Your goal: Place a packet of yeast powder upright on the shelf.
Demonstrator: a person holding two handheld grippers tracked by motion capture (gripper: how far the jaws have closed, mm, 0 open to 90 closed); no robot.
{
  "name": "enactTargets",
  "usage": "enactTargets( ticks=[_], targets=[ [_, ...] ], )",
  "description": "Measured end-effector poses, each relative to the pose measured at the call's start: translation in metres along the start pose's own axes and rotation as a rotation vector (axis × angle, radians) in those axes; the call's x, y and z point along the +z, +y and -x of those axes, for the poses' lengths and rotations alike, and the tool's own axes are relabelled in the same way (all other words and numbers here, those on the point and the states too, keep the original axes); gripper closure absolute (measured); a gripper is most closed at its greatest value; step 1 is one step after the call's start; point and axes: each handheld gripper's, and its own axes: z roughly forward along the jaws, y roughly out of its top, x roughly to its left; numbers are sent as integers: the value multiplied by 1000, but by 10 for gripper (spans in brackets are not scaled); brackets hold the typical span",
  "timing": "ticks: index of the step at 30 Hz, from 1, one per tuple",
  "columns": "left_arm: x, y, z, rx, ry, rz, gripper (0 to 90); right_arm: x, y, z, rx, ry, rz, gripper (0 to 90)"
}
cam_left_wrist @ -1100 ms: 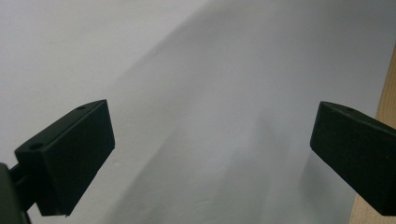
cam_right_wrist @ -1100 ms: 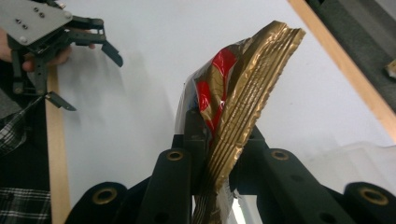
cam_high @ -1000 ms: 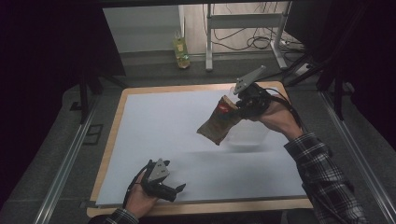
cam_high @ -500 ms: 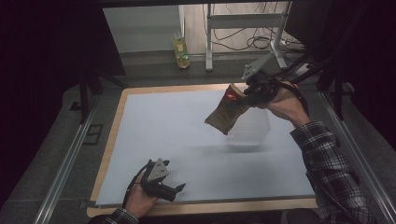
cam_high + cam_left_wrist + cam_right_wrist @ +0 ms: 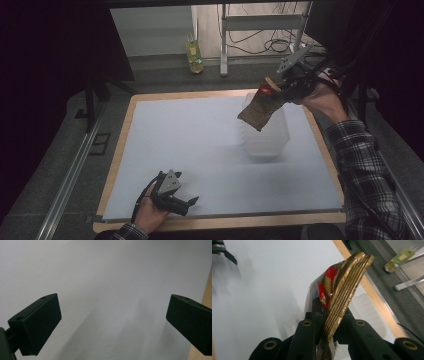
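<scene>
A gold and red snack bag [image 5: 256, 109] hangs in the air over a clear plastic tub [image 5: 270, 140] on the right half of the white table top [image 5: 190, 135]. My right gripper [image 5: 276, 91] is shut on the bag's crimped top edge. In the right gripper view the jaws pinch the folded gold seam of the bag [image 5: 344, 280], with the right gripper [image 5: 329, 325] tilted over the tub's rim [image 5: 368, 308]. My left gripper [image 5: 189, 205] rests near the front left edge, held in a hand. The left gripper [image 5: 112, 320] is open, with only white surface between its jaws.
A wooden border [image 5: 320, 145] frames the white top. Behind the table a yellow-green bottle [image 5: 194, 52] stands on the floor beside metal frame legs [image 5: 223, 40] and cables. Dark screens close off both sides. A plaid sleeve [image 5: 365, 170] comes in along the right edge.
My right gripper has carried the bag up and toward the far right corner, so it now hangs higher over the tub. The left gripper has stayed where it was.
</scene>
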Motion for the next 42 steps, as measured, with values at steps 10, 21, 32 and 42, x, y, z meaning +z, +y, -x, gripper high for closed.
enactTargets(
  ticks=[10, 21, 32, 42],
  targets=[
    [0, 0, -1, -2, -2, -4, 0, 2, -16, 26, -36, -23, -53, 798],
    [1, -1, -1, -4, -1, -8, 0, 21, -27, 41, -111, -9, -89, 797],
    [1, -1, -1, -2, 0, -11, 0, 29, -29, 39, -152, 52, -82, 795],
    [1, -1, 0, 1, 1, -15, 0, 43, -33, 38, -152, 77, -99, 787]
  ],
)
